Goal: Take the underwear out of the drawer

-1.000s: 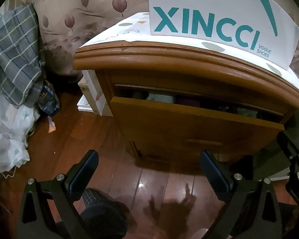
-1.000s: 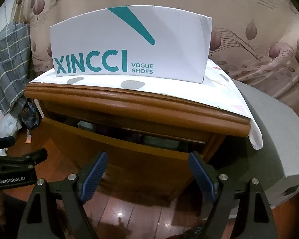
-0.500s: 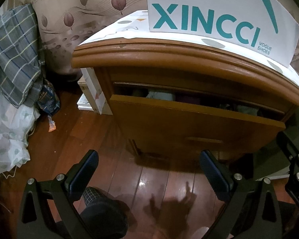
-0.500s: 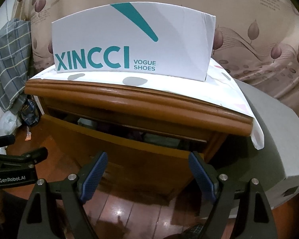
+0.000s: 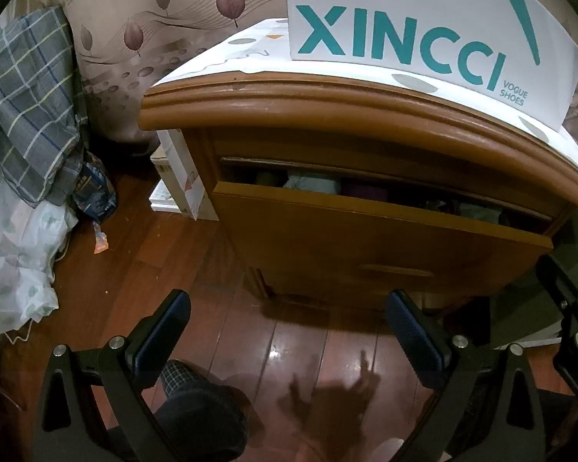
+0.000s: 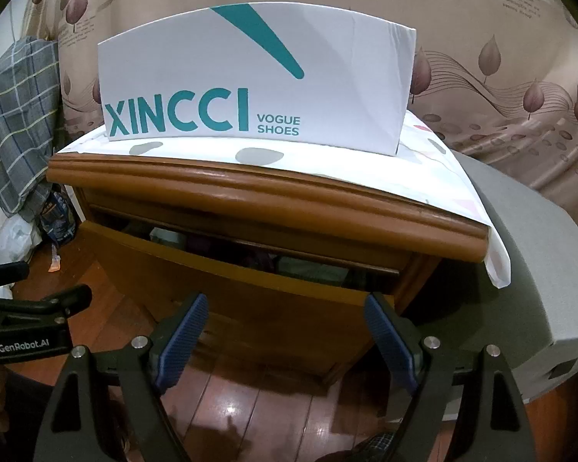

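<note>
Though ajar, drawer (image 6: 227, 288) beyond right gripper (image 6: 287, 331).

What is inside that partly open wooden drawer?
Through the gap of the wooden drawer, folded fabric shows: a pale piece and a dark purplish piece. Everything deeper is hidden by the drawer front.

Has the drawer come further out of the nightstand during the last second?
No. In the left wrist view the drawer leaves the same narrow gap under the nightstand top; only the camera shifted slightly.
</note>
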Available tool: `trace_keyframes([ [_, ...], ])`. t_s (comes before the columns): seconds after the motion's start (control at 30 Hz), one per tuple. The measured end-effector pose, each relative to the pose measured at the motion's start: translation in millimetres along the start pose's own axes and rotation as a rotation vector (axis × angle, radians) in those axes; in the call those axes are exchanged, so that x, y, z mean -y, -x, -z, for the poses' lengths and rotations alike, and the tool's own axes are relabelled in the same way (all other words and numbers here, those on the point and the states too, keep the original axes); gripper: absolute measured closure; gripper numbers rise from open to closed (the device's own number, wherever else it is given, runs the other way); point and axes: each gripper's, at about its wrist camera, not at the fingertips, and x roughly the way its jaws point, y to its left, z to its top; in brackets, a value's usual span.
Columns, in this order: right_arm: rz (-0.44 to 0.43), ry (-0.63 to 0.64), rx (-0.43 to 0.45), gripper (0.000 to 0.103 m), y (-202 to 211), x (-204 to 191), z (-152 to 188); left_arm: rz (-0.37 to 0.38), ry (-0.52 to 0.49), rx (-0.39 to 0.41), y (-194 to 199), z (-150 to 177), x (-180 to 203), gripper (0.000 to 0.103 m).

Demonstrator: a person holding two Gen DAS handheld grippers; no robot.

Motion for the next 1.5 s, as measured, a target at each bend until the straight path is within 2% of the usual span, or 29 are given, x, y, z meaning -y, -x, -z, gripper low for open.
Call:
trace_keyframes([
  [1.5, 0.001, -0.005, -0.011, 0.017, -1.2, 2.0, -1.2, -0.010, -0.004, -0.006, -0.5, -1.1, 1.6, 0.002],
])
